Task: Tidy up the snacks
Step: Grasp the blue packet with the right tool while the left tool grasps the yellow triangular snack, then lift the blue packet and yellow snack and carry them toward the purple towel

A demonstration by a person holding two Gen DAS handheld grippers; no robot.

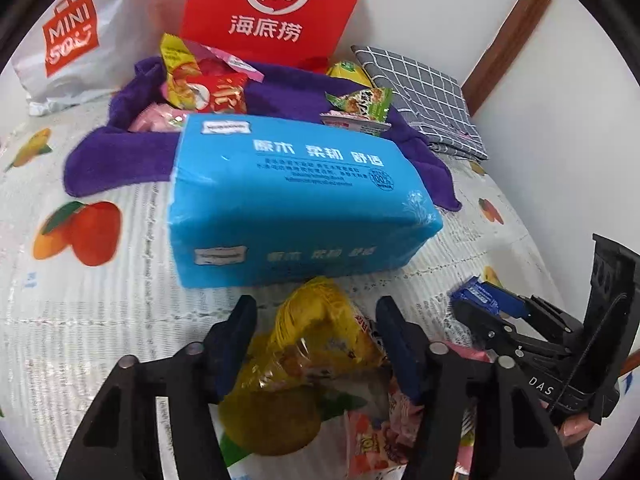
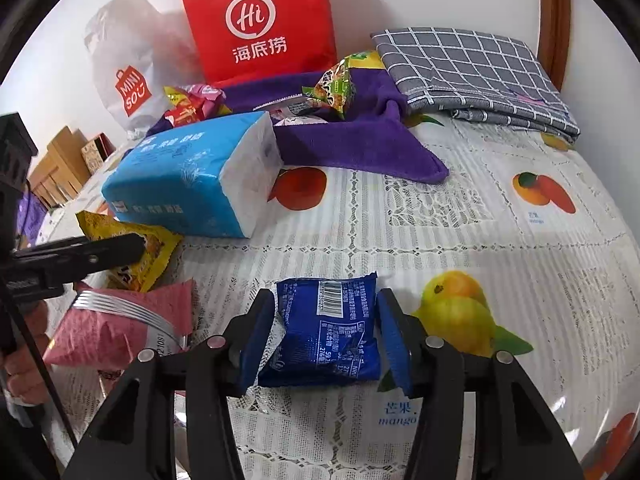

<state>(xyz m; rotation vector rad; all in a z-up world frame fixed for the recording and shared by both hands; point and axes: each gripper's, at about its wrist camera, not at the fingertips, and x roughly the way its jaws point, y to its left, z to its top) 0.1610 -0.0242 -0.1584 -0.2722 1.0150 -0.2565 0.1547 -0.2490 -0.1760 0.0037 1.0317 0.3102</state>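
Observation:
A crumpled yellow snack packet (image 1: pixel 320 332) lies on the fruit-print tablecloth (image 1: pixel 100 320), and my left gripper (image 1: pixel 318 340) has its blue pads against both of its sides. The right wrist view shows that gripper (image 2: pixel 132 250) low over the same yellow packet (image 2: pixel 156 252). My right gripper (image 2: pixel 326 322) has its pads flush on both sides of a blue snack packet (image 2: pixel 328 328), barcode side up; the left wrist view shows this gripper (image 1: pixel 466 306) with the blue packet (image 1: pixel 480 294) at its tips. A pink packet (image 2: pixel 120 320) lies beside the yellow one.
A blue tissue pack (image 1: pixel 296 200) lies just beyond the yellow packet. Behind it a purple towel (image 1: pixel 120 152) carries several snack packets (image 1: pixel 200 84). A red paper bag (image 2: pixel 260 24) and a white shopping bag (image 2: pixel 128 72) stand at the wall. A folded grey checked cloth (image 2: pixel 472 68) lies at the back right.

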